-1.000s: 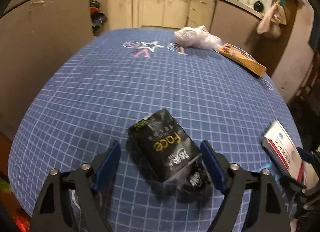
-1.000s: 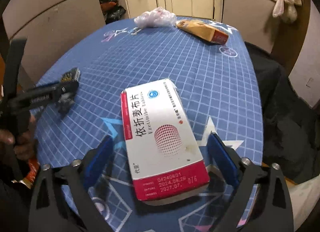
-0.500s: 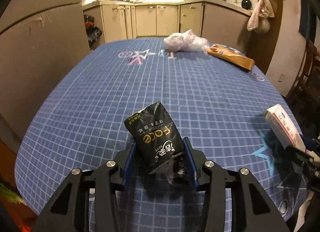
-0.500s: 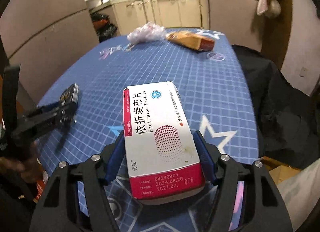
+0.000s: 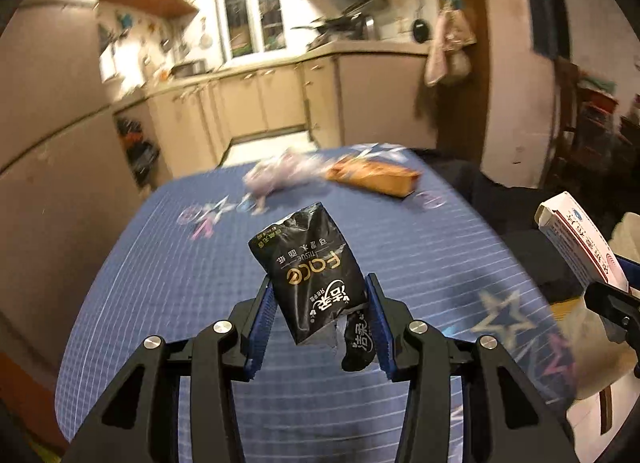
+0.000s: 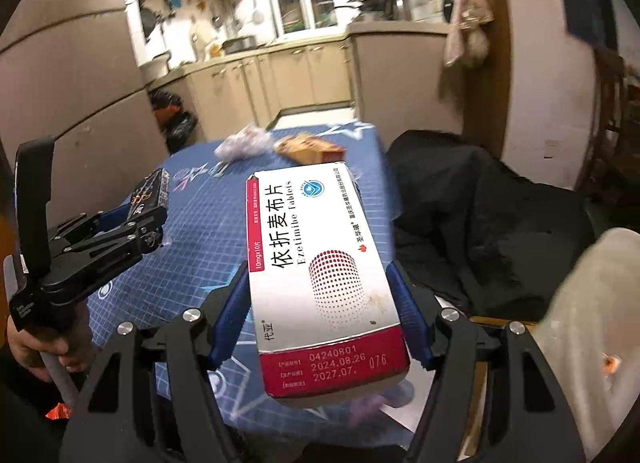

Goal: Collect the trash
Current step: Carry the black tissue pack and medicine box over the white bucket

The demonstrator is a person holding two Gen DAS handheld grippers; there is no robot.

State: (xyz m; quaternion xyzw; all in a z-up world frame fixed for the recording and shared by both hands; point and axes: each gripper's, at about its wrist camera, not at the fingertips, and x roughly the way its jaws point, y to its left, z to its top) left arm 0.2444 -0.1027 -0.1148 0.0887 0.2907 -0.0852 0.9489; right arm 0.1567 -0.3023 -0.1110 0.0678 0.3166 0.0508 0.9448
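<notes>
Black and glossy, the tissue pack point(image 5: 311, 275) sits clamped between the blue pads of the left gripper point(image 5: 320, 323), its gold lettering upside down to the wrist camera and a torn flap hanging from its lower end beside the right pad. The jaws stand partly closed, pressing the pack on both sides, and the pack is clear of the blue checked tablecloth point(image 5: 160, 283) below it. Beyond the fingertips, at the far end of the table, lie a crumpled clear plastic bag point(image 5: 280, 173) and, touching or just beside it, a brown carton point(image 5: 376, 179), both blurred.

The right gripper point(image 6: 322, 315) holds a white and red medicine box point(image 6: 320, 263) flat between its pads, the jaws about half open and pressed against the box's long sides. The box points away from the gripper, the red end with printed dates nearest the camera, and it is lifted off the cloth. In the left wrist view the same box shows at the right edge, tilted.

Left of the right gripper, the left one appears from the side with the pack in its jaws, and a hand point(image 6: 36, 347) grips its handle. To the right of the right gripper a dark cloth point(image 6: 480, 215) drapes over something beside the table.
</notes>
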